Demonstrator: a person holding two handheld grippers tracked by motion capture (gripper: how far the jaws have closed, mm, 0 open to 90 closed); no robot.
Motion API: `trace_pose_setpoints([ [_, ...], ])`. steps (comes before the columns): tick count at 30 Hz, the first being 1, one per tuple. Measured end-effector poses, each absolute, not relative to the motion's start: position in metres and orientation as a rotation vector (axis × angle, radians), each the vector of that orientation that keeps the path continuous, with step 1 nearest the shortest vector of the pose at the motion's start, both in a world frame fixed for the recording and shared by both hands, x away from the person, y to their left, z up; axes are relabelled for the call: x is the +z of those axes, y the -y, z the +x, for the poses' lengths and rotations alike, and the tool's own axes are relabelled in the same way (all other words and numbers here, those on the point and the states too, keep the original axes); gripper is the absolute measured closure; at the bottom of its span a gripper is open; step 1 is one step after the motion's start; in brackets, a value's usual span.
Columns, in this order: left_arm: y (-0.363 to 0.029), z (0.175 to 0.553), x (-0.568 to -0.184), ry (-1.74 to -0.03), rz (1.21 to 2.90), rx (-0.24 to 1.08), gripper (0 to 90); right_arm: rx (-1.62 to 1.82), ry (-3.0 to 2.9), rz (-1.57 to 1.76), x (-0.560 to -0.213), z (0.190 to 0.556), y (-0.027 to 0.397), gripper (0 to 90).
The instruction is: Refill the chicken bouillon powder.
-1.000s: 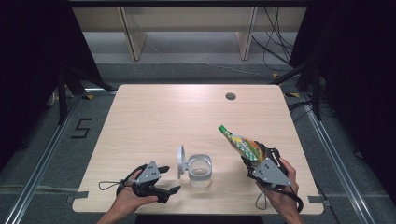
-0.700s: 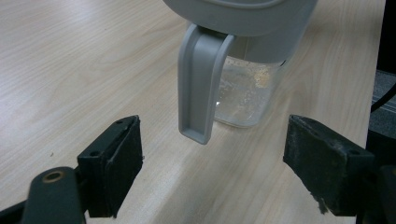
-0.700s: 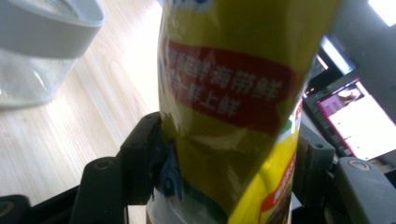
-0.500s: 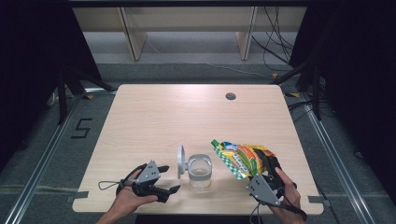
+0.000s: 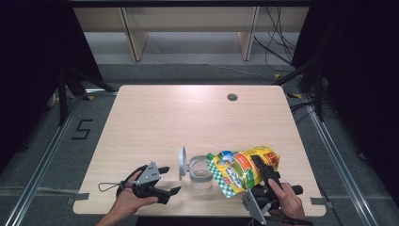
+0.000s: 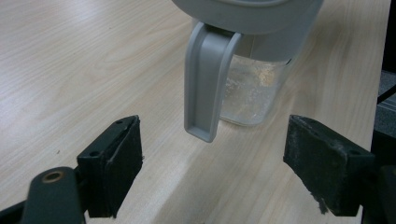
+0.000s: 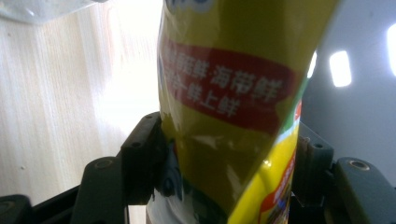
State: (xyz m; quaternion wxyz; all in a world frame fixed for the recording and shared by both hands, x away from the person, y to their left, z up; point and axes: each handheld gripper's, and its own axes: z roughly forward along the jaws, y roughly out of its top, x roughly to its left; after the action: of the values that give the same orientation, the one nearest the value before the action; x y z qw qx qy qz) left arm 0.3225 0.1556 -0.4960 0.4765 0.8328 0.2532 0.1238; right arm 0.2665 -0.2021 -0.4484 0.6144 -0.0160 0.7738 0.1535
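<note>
A yellow, green and red snack bag (image 5: 240, 170) is tipped on its side, its green-checked top edge over a clear jar (image 5: 201, 175). My right gripper (image 5: 264, 175) is shut on the bag; in the right gripper view both black pads press the bag (image 7: 229, 116). The jar has a grey rim and a grey hinged lid (image 5: 181, 163) standing open to its left. My left gripper (image 5: 170, 181) rests open on the table just left of the jar. In the left gripper view the jar (image 6: 247, 84) and its grey lid clasp (image 6: 208, 84) sit ahead of the spread jaws, untouched.
The light wooden table (image 5: 179, 117) has a round cable hole (image 5: 232, 97) near its far right. Wooden shelf legs (image 5: 134, 33) stand behind the table. The digit 5 (image 5: 81, 128) is marked on the floor at the left.
My right gripper has swung the bag from upright at the right down and leftward, so its top now reaches the jar. The left gripper has stayed put.
</note>
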Motion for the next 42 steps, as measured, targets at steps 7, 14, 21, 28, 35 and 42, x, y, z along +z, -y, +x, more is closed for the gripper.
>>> trace_pose_setpoints([
  [7, -0.154, 0.321, -0.497, -0.638, 2.023, 0.288, 18.6, 0.278, -1.724, -0.126, -0.454, 0.262, 0.195, 41.5],
  [14, -0.155, 0.321, -0.497, -0.64, 2.032, 0.293, 18.6, 0.153, -1.67, -0.216, -0.457, 0.259, 0.19, 41.6],
  [21, -0.154, 0.32, -0.497, -0.64, 2.033, 0.301, 18.6, 0.076, -1.634, -0.267, -0.456, 0.257, 0.187, 41.7],
  [28, -0.155, 0.321, -0.497, -0.648, 2.04, 0.301, 18.6, 0.031, -1.604, -0.314, -0.457, 0.257, 0.188, 42.5],
  [35, -0.155, 0.322, -0.497, -0.642, 2.032, 0.299, 18.6, 0.0, -1.596, -0.358, -0.457, 0.258, 0.186, 43.0],
  [42, -0.156, 0.323, -0.498, -0.618, 2.048, 0.309, 18.6, -0.038, -1.561, -0.428, -0.455, 0.259, 0.185, 43.1],
])
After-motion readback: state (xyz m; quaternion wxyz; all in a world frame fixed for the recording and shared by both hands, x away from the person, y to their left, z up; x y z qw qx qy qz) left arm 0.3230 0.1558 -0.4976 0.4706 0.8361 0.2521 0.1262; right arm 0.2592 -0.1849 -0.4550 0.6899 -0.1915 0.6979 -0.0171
